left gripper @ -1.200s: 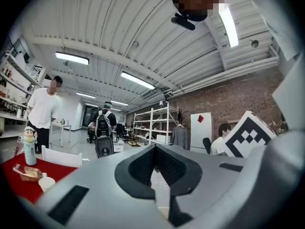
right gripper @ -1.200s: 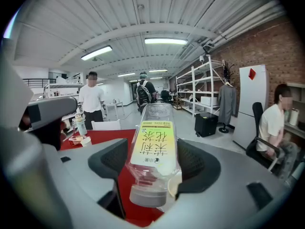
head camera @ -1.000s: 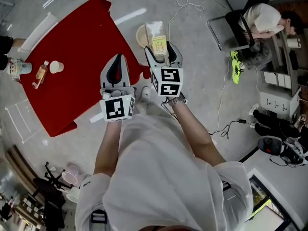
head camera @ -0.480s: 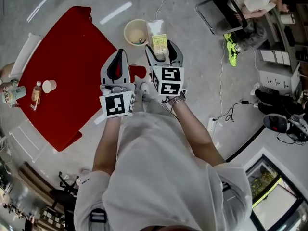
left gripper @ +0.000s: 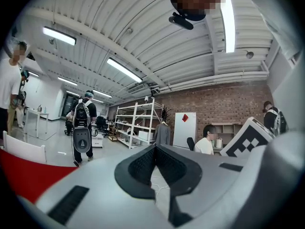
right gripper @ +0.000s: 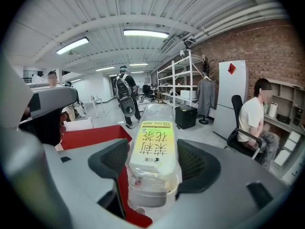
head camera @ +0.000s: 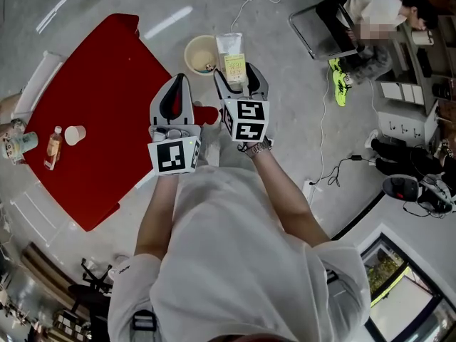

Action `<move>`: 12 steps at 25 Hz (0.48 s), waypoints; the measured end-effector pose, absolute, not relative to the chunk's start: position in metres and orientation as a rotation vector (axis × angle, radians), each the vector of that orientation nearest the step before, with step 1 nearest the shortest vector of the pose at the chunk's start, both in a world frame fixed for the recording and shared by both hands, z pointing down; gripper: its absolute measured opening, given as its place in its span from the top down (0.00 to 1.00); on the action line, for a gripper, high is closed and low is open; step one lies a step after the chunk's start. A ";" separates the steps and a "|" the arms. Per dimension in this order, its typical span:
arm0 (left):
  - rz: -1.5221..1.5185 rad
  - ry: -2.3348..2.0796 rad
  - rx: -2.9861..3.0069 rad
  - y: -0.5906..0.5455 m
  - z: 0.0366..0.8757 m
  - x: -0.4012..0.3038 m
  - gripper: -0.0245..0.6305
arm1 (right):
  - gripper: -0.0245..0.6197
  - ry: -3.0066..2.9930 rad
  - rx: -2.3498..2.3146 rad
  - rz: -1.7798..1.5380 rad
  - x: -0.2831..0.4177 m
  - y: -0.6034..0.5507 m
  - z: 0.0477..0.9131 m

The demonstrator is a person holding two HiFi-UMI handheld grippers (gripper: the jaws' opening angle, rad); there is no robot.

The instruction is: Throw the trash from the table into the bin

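I'm gripping the clear bottle [head camera: 234, 57] in my right tongs [right gripper: 153, 163], holding it just right of the bin [head camera: 192, 46] at the upper centre of the head view, left tongs [left gripper: 155, 160] sitting closed and empty, so next I'm judging it needs shifting over the rim and releasing.

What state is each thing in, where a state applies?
Clear plastic bottle with yellow label: gripped between the right jaws.
Right gripper: shut on that bottle.
Left gripper: jaws together, empty.
Round cream bin: open-topped, on floor.
White paper cup: upright on red table.
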State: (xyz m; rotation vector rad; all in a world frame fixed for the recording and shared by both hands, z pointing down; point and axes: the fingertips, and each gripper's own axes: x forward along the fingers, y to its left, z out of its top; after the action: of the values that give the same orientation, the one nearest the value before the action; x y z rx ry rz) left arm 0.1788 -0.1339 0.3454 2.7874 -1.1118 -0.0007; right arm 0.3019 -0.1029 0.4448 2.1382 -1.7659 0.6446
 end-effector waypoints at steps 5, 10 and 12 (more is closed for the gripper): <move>0.036 -1.185 2.743 -0.141 0.360 0.192 0.96 | 0.45 -1.813 2.052 0.669 0.318 -0.119 0.462; 0.070 -1.310 2.683 -0.157 0.373 0.225 0.96 | 0.45 -1.881 1.926 0.702 0.348 -0.143 0.489; 0.069 -1.363 2.638 -0.163 0.381 0.238 0.96 | 0.45 -1.907 1.866 0.712 0.359 -0.152 0.504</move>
State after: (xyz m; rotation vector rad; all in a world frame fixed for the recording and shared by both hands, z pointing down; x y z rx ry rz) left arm 0.2381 -0.1628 0.3808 2.6383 -1.3630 0.0694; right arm 0.3594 -0.1521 0.5041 1.8664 -1.9067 0.7123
